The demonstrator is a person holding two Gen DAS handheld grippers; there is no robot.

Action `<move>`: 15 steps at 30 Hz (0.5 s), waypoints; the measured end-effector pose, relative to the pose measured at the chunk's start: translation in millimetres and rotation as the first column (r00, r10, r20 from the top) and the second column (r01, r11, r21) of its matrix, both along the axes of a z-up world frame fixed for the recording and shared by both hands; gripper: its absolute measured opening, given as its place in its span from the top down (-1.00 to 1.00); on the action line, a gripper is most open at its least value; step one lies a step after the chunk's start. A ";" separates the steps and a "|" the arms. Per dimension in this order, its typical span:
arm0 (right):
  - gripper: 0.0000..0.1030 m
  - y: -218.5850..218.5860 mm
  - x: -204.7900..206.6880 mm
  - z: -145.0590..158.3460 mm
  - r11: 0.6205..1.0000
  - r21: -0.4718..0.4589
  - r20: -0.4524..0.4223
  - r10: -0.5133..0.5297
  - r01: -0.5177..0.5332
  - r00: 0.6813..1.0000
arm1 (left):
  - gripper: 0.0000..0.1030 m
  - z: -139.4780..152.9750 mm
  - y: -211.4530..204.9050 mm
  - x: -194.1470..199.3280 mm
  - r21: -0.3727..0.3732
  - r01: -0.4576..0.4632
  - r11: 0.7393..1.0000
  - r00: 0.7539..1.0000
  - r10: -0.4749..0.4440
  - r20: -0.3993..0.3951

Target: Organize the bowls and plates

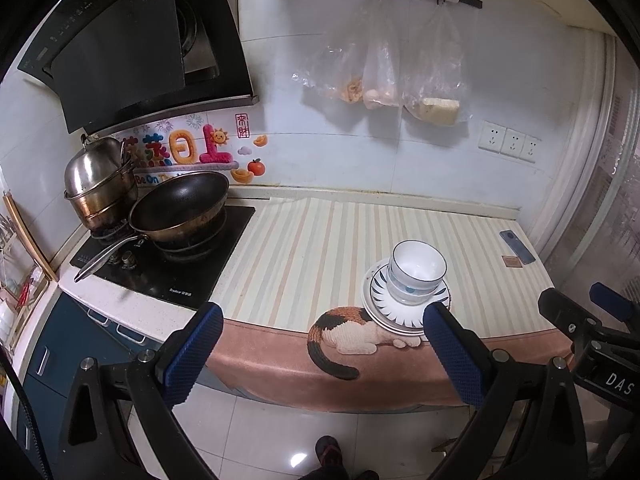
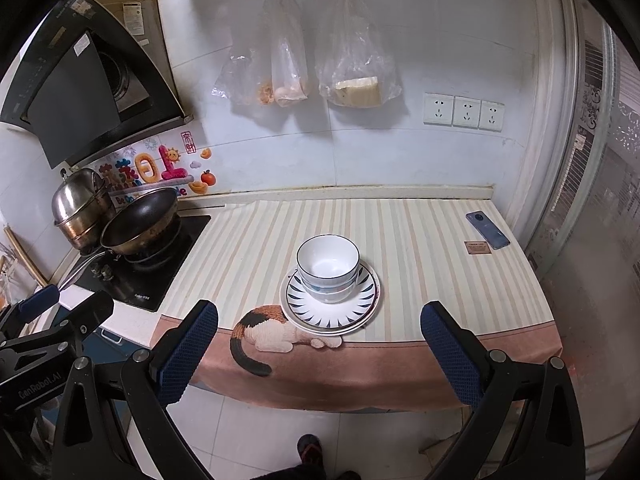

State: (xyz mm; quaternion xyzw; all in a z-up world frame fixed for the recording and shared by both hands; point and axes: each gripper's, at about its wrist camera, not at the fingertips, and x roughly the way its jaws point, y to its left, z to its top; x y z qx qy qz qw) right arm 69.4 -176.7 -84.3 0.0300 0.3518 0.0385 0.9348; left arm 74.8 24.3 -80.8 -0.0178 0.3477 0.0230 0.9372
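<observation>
The stacked bowls sit nested on the stacked plates near the front edge of the striped mat, just behind the printed cat; in the right wrist view the stack lies at the centre of the frame, while in the left wrist view the same bowls and plates fall right of centre, close behind the right-hand blue pad.

The left gripper stands wide, its fingers far apart and empty, held in front of the counter edge over the floor; the right gripper is likewise spread wide with nothing between its fingers, the stack framed between them but farther back, untouched.

Each view catches the other tool: the right gripper shows at the right edge of the left wrist view; the left gripper shows at the lower left of the right wrist view.

The left wrist view gives more of the hob, with the wok and steel pot at centre left; the right wrist view gives the phone more plainly at the right of the mat, with three wall sockets above; plastic bags hang on the wall in both; a shoe shows at the bottom centre.
</observation>
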 end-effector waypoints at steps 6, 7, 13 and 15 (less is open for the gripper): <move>-1.00 -1.4 0.7 -3.6 1.000 0.005 -0.008 -0.005 0.005 1.000 | -0.99 -2.4 1.8 4.9 -0.004 0.005 1.000 1.000 -0.005 -0.004; -1.00 -2.0 1.4 -4.7 1.000 0.005 -0.009 -0.007 0.007 1.000 | -0.99 -2.8 2.1 6.3 -0.001 0.006 1.000 1.000 -0.006 -0.007; -1.00 -2.8 2.3 -6.7 1.000 0.007 -0.009 -0.007 0.008 1.000 | -0.99 -2.0 2.5 9.4 0.006 0.006 1.000 1.000 -0.006 0.000; -1.00 -3.0 3.2 -6.8 1.000 0.007 -0.009 -0.007 0.007 1.000 | -0.99 -1.7 2.1 9.4 0.007 0.009 1.000 1.000 -0.009 0.003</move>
